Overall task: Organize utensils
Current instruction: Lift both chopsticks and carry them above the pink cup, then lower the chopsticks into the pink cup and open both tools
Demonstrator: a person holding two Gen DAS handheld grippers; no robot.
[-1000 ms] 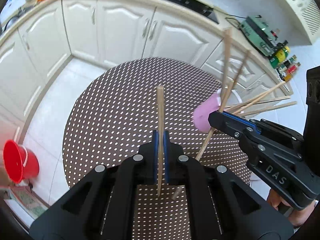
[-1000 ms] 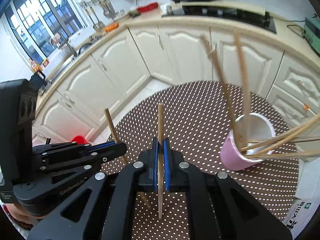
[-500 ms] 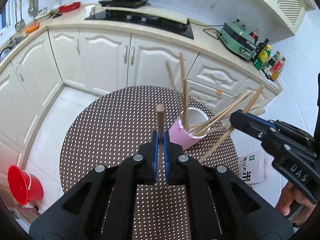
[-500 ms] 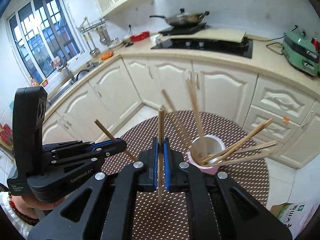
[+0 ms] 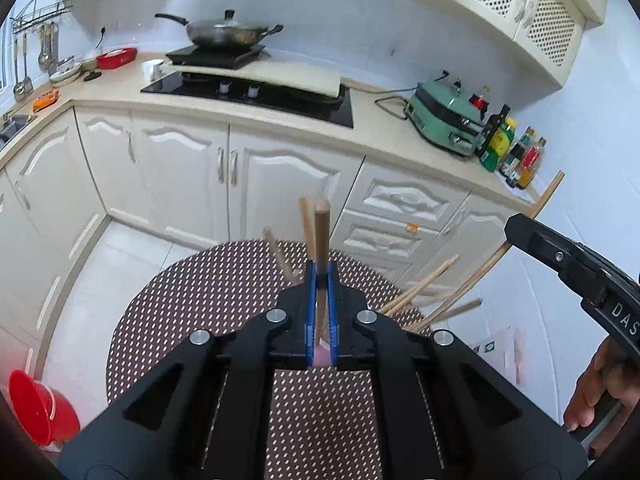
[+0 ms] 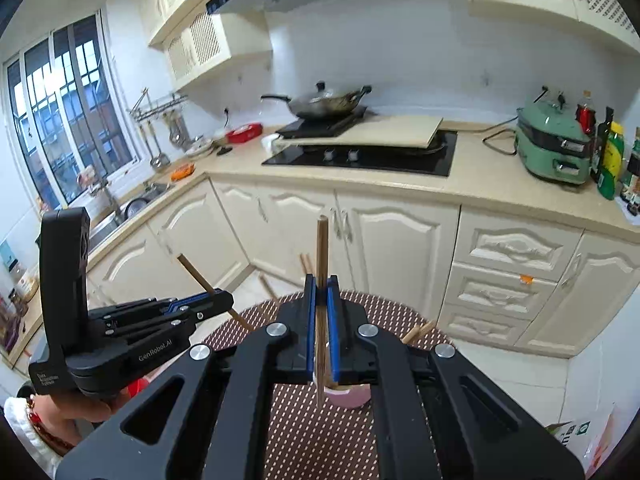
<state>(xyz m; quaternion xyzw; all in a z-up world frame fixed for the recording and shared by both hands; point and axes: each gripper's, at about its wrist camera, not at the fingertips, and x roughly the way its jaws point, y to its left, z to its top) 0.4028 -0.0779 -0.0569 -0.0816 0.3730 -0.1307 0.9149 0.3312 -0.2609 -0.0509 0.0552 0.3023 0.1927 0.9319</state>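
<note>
With a chopstick (image 5: pixel 321 236) clamped in my left gripper (image 5: pixel 321 280) and another (image 6: pixel 322 248) in my right gripper (image 6: pixel 321 292), I should centre each over the pink cup (image 6: pixel 347 396) below, then lower tip-first.

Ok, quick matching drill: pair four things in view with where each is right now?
Things:
1. pink cup
2. dark lidded wok
3. red plastic bucket
4. green countertop cooker

Places:
A. on the floor beside the table
B. on the stove
C. on the brown dotted round table
D. on the counter next to the bottles

Pairs: 1-C, 2-B, 3-A, 4-D
</note>
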